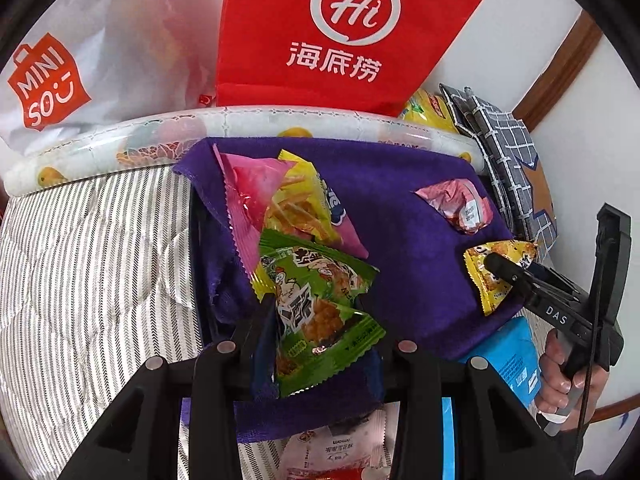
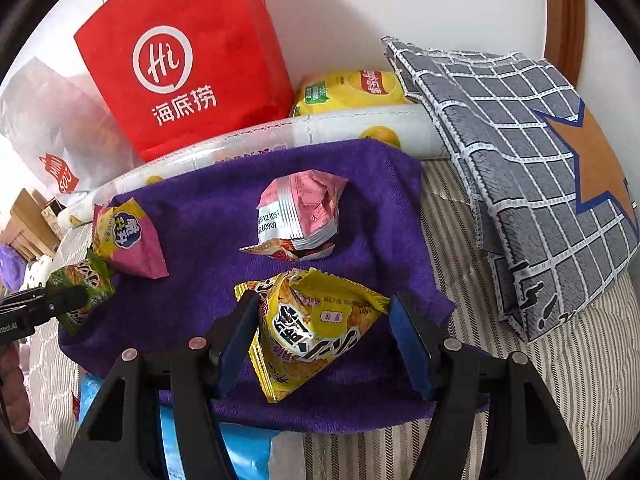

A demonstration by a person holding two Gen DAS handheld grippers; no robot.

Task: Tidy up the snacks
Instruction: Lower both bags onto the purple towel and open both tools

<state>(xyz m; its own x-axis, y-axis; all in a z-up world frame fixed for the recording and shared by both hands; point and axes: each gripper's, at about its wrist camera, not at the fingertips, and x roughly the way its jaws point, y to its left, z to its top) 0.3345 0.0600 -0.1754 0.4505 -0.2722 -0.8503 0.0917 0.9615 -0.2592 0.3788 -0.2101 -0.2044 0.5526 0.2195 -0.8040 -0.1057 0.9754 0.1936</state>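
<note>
A striped grey-and-white quilted bed cover is seen beneath everything, with a purple plush towel spread flat on it. Behind the towel a tall red paper bag with a white "Hi" logo is stood against the wall; what it holds cannot be told. Beside it a translucent white plastic bag with a red printed emblem is slumped, its contents blurred. A grey checked cushion with an orange star is propped at the towel's far right, and a yellow crisp packet is wedged between it and the red bag.

On the towel four small snack packets are laid. A green foil packet printed with fried pieces is clamped between the closed jaws of the left gripper, at the towel's left edge. A yellow foil packet with bold black lettering is pinched by the right gripper, both blue pads touching its sides, near the towel's front edge. A pink-and-yellow packet is rested just behind the green one, and a crumpled pink-and-silver packet is left mid-towel, apart from the others.
</note>
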